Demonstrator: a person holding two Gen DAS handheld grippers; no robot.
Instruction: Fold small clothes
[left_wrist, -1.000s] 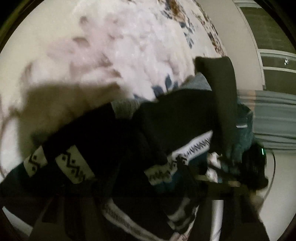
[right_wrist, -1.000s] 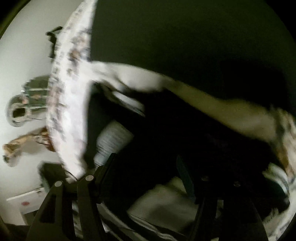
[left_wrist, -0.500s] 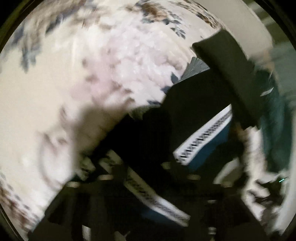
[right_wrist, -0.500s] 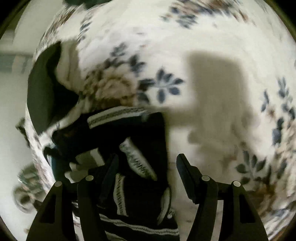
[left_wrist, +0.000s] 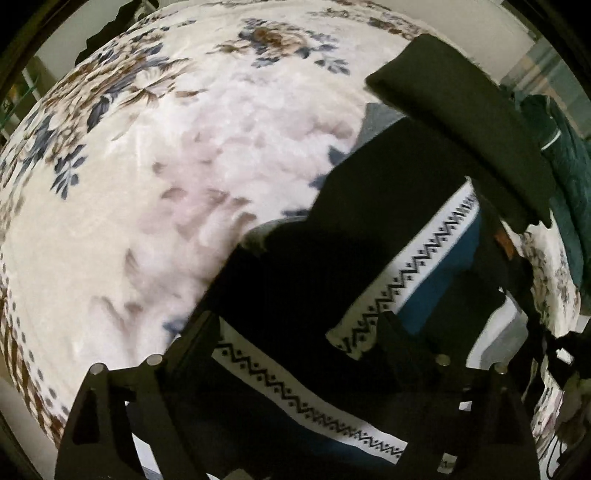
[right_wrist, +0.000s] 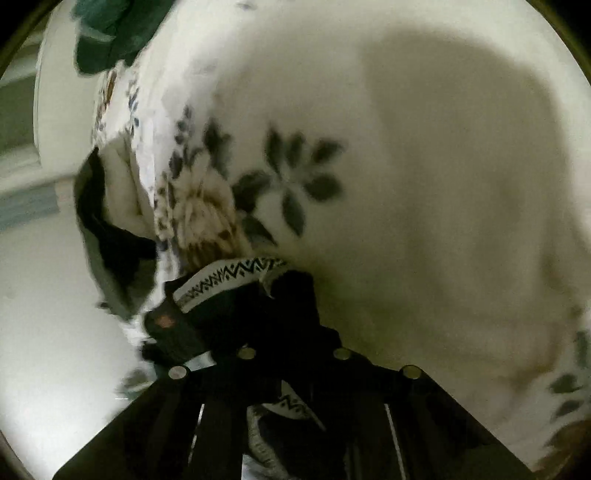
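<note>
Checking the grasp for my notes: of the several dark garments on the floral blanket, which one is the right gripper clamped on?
The black garment with white zigzag bands. The right gripper, whose jaws have just been closing, pinches its dark fabric; the plain dark green garment lies apart at the blanket's far edge.

Plush floral blanket (left_wrist: 155, 192); matt black knit garment (left_wrist: 303, 280) with woven zigzag bands.

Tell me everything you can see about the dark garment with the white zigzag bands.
The dark patterned garment looks like a black knit with teal panels and white bands carrying black zigzags. It lies rumpled, partly folded, on the floral blanket. The left hand-held gripper stands open over it; the right hand-held gripper, which just closed, pinches one edge.
</note>
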